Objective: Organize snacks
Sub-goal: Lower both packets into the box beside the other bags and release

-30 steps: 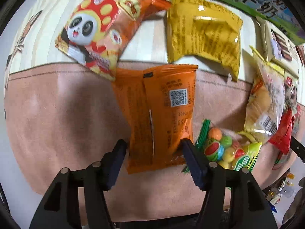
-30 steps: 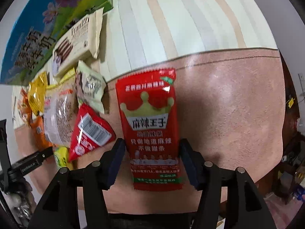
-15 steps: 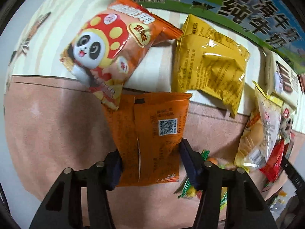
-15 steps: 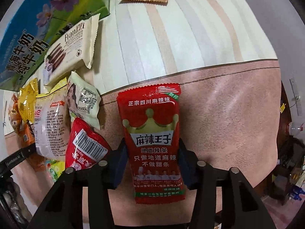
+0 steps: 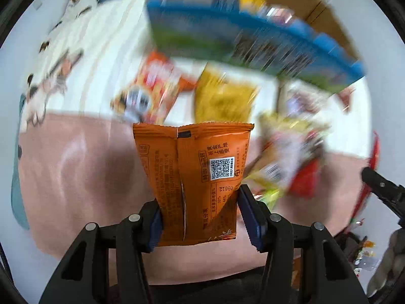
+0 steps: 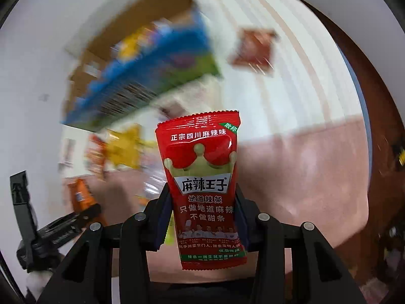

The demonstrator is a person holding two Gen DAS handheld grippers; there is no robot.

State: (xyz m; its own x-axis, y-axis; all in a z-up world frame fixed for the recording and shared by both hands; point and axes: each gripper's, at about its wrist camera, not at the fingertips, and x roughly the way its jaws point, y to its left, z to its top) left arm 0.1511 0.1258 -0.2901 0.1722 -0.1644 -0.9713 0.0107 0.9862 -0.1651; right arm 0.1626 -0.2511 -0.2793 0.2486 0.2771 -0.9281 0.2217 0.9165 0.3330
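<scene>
Packets are both pinched low: orange packet [image 5: 195,177] in your left hand-held gripper [image 5: 200,217], red packet [image 6: 205,185] in the right hand-held gripper [image 6: 202,217], so carry slow to the open box [image 5: 243,35]

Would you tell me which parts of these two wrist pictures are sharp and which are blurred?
Left wrist view: orange packet and left tongs sharp, background snacks smeared by motion. Right wrist view: red packet and right tongs sharp, blue box streaked.

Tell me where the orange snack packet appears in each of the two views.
Left wrist: orange packet at centre, clamped in the left tool.
Right wrist: same packet small at lower left, blurred.
Shared landmark: the blue and green carton at the back.
</scene>
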